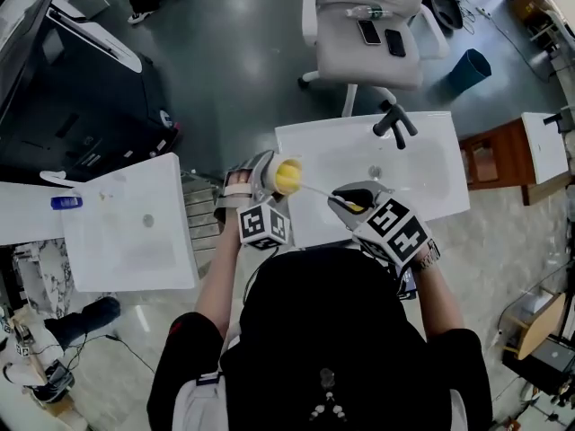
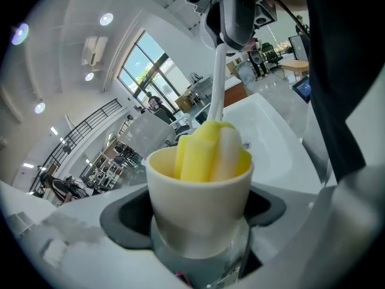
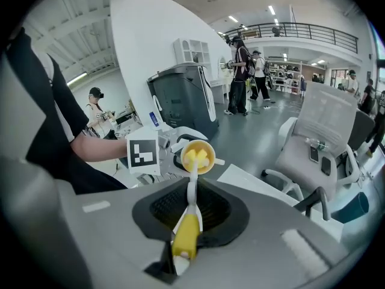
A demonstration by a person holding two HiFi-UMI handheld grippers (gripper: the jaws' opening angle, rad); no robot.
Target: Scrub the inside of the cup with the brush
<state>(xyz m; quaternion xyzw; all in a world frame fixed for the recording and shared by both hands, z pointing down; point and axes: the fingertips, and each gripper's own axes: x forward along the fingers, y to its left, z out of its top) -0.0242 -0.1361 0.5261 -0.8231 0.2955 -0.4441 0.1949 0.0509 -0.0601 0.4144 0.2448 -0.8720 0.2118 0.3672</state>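
A pale cream cup (image 2: 201, 197) sits clamped in my left gripper (image 2: 198, 233), which is shut on its base. In the head view the cup (image 1: 286, 176) is held over the left edge of the white sink (image 1: 431, 164), mouth turned to the right. My right gripper (image 3: 183, 245) is shut on the yellow handle of a brush (image 3: 186, 236). The brush's white stem runs to a yellow and white sponge head (image 2: 210, 149) that is inside the cup. In the right gripper view the cup (image 3: 197, 156) shows end-on with the head filling it.
A black faucet (image 1: 393, 120) stands at the sink's far rim. A second white sink unit (image 1: 126, 223) lies to the left, with a grey gap of floor between. A white office chair (image 1: 368, 25) with phones on it stands behind the sink.
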